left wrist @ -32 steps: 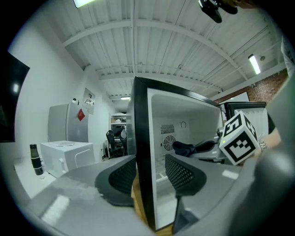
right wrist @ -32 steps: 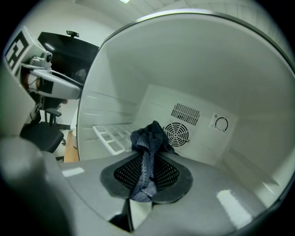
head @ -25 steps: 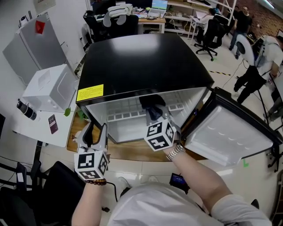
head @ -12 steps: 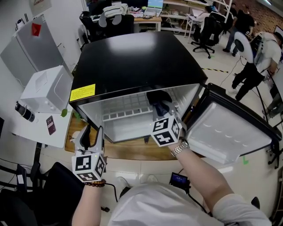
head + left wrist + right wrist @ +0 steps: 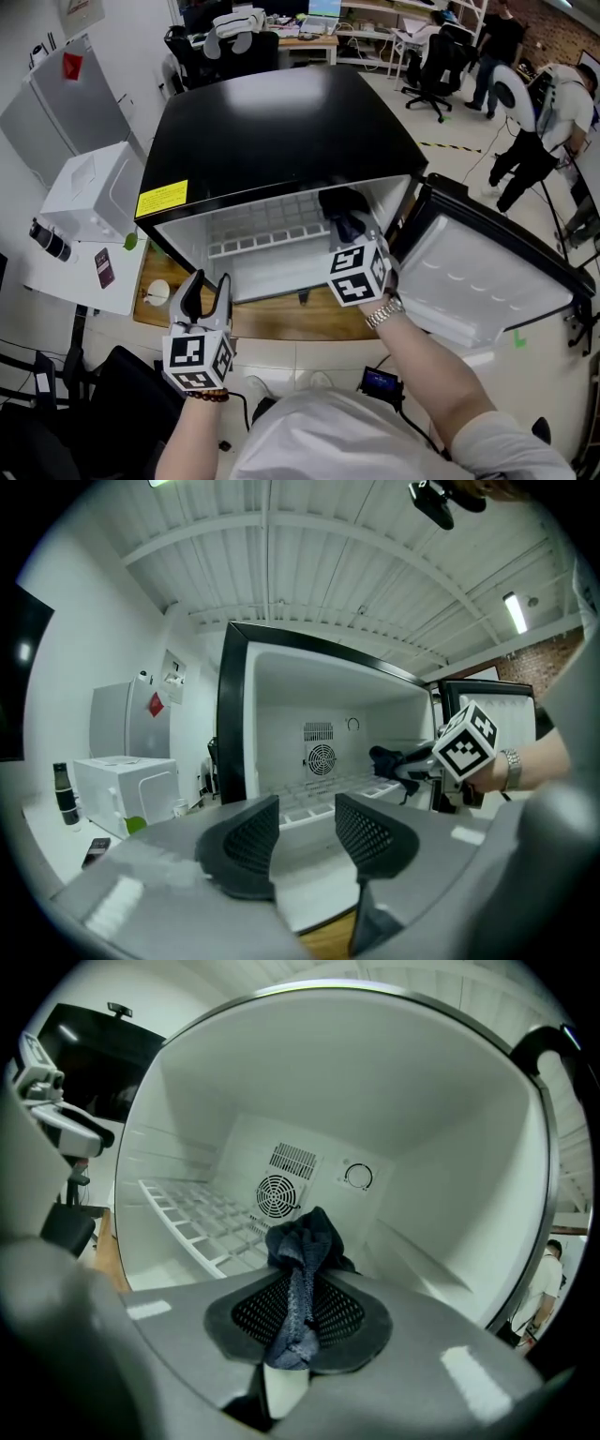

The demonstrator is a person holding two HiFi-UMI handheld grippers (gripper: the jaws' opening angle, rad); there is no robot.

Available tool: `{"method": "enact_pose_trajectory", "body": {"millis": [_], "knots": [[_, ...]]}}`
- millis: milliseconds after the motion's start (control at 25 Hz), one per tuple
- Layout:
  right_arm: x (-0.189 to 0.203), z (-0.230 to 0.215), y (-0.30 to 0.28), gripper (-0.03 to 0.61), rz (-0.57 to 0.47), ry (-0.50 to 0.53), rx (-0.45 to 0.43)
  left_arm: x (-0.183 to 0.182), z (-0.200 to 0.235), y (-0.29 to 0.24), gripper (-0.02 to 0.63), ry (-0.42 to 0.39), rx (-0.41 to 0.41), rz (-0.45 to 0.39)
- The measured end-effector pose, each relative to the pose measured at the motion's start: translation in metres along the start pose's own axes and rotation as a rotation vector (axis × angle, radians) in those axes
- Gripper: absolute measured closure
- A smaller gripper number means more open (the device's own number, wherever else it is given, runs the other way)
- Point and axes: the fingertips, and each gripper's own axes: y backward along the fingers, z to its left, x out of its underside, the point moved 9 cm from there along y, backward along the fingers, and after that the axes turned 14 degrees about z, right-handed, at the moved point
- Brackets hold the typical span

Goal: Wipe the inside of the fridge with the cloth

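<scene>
Mid-frame we see the black fridge [image 5: 281, 131], its door [image 5: 487, 281] swung open at right and a white appliance [image 5: 89, 192] at left. Inside, our right gripper [image 5: 295, 1321] is clamped on the dark cloth [image 5: 302, 1241]. The left gripper [image 5: 305, 841] hangs lower left, jaws parted and empty.

floor [image 5: 469, 131]: pale glossy tiles | far side: black office chairs [image 5: 433, 66] by a wooden desk [image 5: 314, 45] | left: white side table [image 5: 70, 272] bearing a white box-shaped appliance [image 5: 94, 192]; grey cabinet [image 5: 61, 108] against a white wall [image 5: 131, 42] | right: person [image 5: 548, 112] standing | ceiling [image 5: 309, 555]: white ribbed panels, lit tube lamp [image 5: 514, 613] | brick wall [image 5: 530, 665] beyond
</scene>
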Motion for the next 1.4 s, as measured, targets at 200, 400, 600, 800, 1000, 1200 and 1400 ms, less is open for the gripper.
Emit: {"method": "enact_pose_trajectory", "body": {"millis": [200, 400, 600, 800, 1000, 1200, 1400], "knots": [[-0.001, -0.002, 0.005, 0.518, -0.011, -0.018, -0.011, -0.008, -0.017, -0.009, 0.425, -0.025, 0.044, -0.01], [-0.007, -0.005, 0.024, 0.518, -0.081, -0.061, -0.079, -0.024, -0.033, -0.021, 0.425, -0.057, 0.117, -0.036], [-0.009, -0.01, 0.051, 0.518, -0.154, -0.092, -0.204, -0.04, -0.048, -0.037, 0.425, -0.116, 0.23, -0.055], [-0.012, -0.018, 0.083, 0.518, -0.222, -0.112, -0.38, -0.053, -0.062, -0.049, 0.413, -0.187, 0.402, -0.089], [-0.013, -0.024, 0.114, 0.518, -0.276, -0.12, -0.567, -0.065, -0.081, -0.049, 0.353, -0.251, 0.615, -0.141], [-0.012, -0.032, 0.136, 0.518, -0.316, -0.124, -0.661, -0.064, -0.108, -0.044, 0.324, -0.339, 0.755, -0.122], [-0.012, -0.036, 0.154, 0.518, -0.359, -0.057, -0.641, -0.045, -0.114, -0.054, 0.324, 0.055, 1.039, 0.01]]}}
